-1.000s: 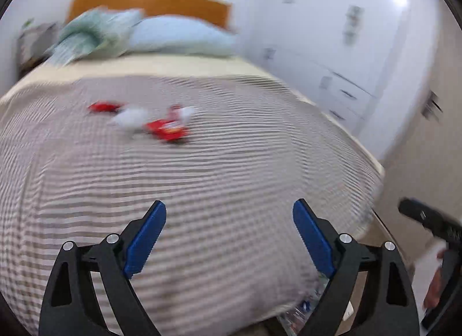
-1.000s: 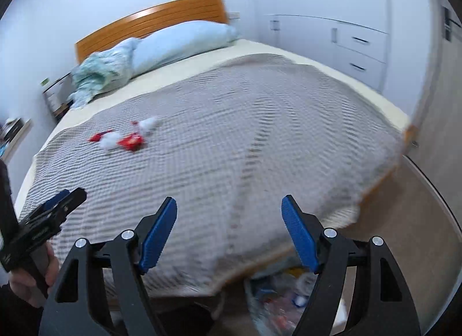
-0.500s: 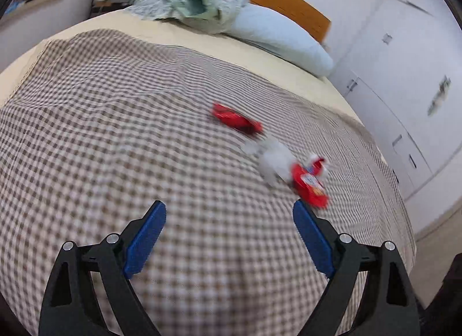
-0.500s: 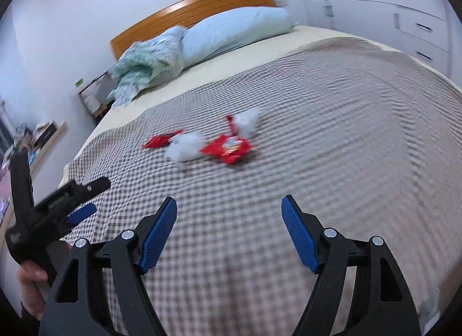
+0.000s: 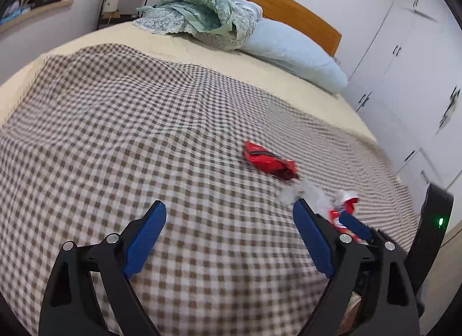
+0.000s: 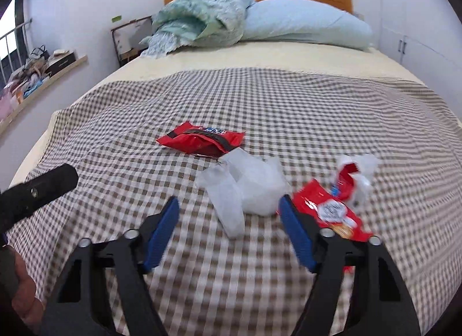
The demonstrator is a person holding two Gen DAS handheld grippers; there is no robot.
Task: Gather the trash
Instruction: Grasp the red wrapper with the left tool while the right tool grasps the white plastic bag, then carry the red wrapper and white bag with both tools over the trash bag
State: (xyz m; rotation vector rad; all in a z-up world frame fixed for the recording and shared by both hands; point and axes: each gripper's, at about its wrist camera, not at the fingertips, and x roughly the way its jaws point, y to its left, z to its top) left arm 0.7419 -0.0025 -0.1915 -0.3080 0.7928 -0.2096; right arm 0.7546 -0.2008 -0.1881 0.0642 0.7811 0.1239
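Both grippers have closed in on the trash. Right gripper [image 6: 228, 222], jaws apart but narrowing, hovers just short of the tissue [image 6: 248, 188]; left gripper [image 5: 231, 229] gapes empty. Wrappers [image 6: 202, 141] lie beside the tissue; a shallow pinch could snag the blanket [image 6: 288, 99].

Above the checked blanket [image 6: 288, 99], the right gripper [image 6: 228, 220], its jaws just narrowed with nothing gripped, frames a crumpled white tissue [image 6: 248, 188] between two red wrappers [image 6: 202, 141].

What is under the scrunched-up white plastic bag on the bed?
The crumpled white plastic bag lies on the brown checked blanket. Only blanket shows around it; anything beneath stays covered.
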